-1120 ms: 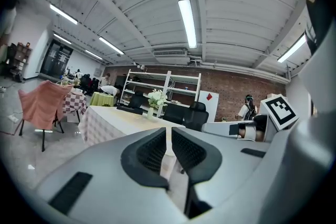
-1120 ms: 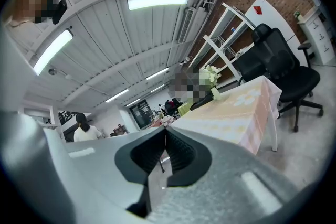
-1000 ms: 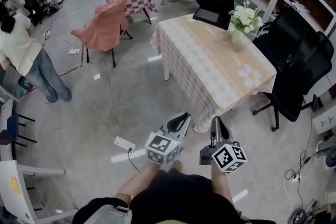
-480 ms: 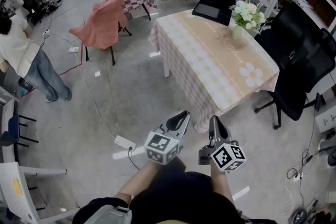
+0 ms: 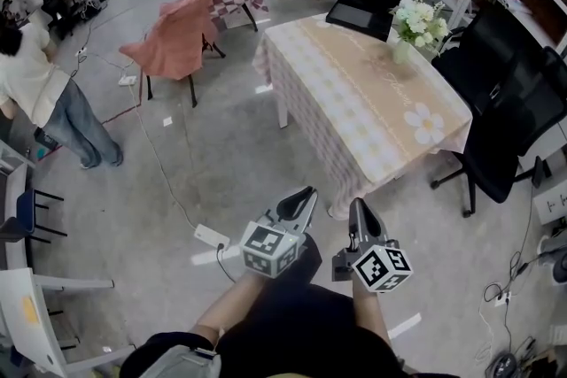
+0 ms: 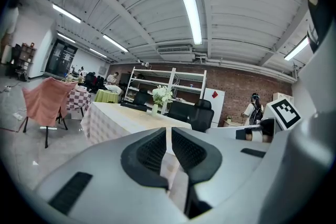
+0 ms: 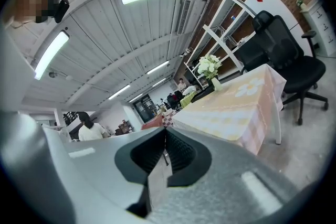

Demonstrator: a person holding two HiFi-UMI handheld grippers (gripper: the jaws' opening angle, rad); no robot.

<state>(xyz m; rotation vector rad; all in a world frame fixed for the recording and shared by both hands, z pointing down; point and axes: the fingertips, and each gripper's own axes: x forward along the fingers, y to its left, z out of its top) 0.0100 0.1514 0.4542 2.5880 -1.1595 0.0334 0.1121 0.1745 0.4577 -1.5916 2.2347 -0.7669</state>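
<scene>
**Grippers both closed and empty, short of the clothed table**

Left gripper (image 5: 301, 196) is held out in front of the person, above the floor (image 5: 221, 164); in its own view the jaws stand together with only a hairline slit between them, and nothing is in them; right gripper (image 5: 356, 208) hangs just beside it, its jaws pressed together too and likewise empty; the two marker cubes sit side by side, apart from each other. Nearest thing ahead is the table (image 5: 354, 102) under a checked and flowered cloth, its near corner close beyond the gripper tips, not touched; a vase of white flowers (image 5: 415, 19) stands upright at the table's far end; a black office chair (image 5: 505, 115) stands at its right; a white power strip (image 5: 211, 236) lies on the floor left of the left gripper; a chair draped in pink cloth (image 5: 175, 38) and a person (image 5: 40, 97) are well apart on the left.
</scene>
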